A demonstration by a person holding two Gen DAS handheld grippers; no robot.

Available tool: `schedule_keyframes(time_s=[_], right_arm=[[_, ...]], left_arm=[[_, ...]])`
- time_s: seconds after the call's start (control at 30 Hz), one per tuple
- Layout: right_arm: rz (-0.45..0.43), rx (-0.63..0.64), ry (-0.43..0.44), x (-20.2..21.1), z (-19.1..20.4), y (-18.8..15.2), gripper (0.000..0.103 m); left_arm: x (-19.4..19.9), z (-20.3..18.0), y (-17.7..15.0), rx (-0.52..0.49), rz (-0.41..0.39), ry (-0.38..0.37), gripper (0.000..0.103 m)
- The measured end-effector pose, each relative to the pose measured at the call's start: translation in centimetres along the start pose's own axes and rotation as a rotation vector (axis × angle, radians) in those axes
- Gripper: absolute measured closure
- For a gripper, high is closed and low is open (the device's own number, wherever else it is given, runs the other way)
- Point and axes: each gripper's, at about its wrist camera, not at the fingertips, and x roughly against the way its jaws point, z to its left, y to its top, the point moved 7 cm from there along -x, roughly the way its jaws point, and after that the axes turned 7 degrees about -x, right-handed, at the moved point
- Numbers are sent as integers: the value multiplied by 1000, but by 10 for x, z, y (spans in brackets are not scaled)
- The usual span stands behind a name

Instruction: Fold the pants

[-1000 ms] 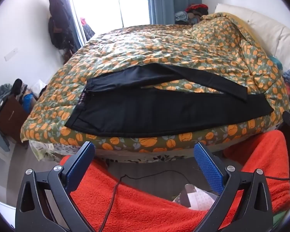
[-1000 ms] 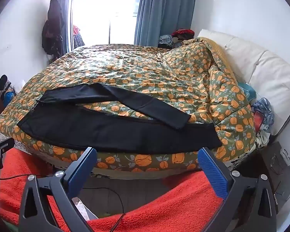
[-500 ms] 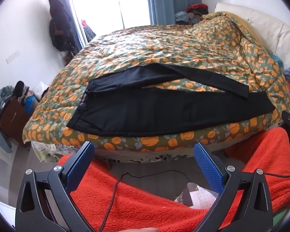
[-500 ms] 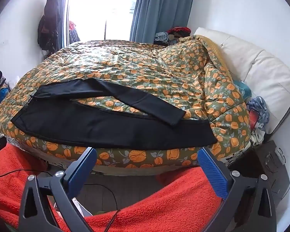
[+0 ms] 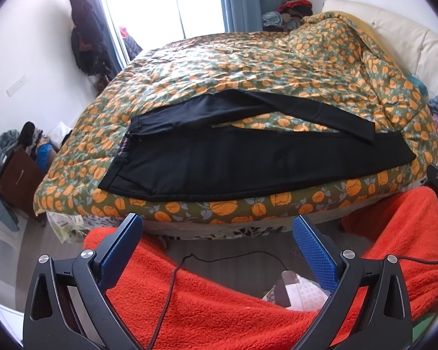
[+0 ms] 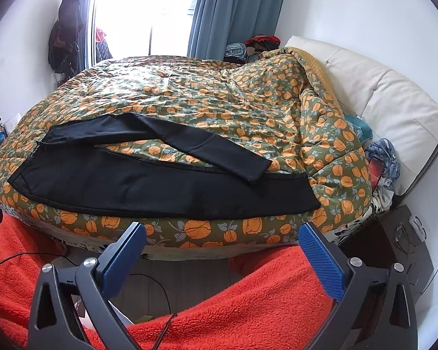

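Note:
Black pants (image 5: 233,160) lie spread along the near edge of the bed, waist to the left, legs to the right. The far leg (image 5: 306,110) slants across and its cuff rests on the near leg. The pants also show in the right wrist view (image 6: 160,180). My left gripper (image 5: 216,227) is open and empty, held off the bed below the pants' middle. My right gripper (image 6: 222,236) is open and empty, held off the bed below the near leg.
The bed has an orange-flowered green quilt (image 5: 248,58) and a cream headboard (image 6: 379,93) at the right. Red fleece (image 5: 219,306) and a black cable (image 5: 175,285) lie under the grippers. A dark nightstand (image 6: 400,239) stands right; clutter and a brown box (image 5: 17,175) left.
Both grippers have moved closer to the bed's near edge and a little higher; the pants look larger. The pants have not moved. Both grippers stay open.

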Motion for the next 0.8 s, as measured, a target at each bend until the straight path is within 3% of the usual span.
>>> schedule_keyframes(time_s=[0.8], right_arm=[[-26,2,143,8,19,-5,0]], left_arm=[[-3,1,-7,1,20,48,1]])
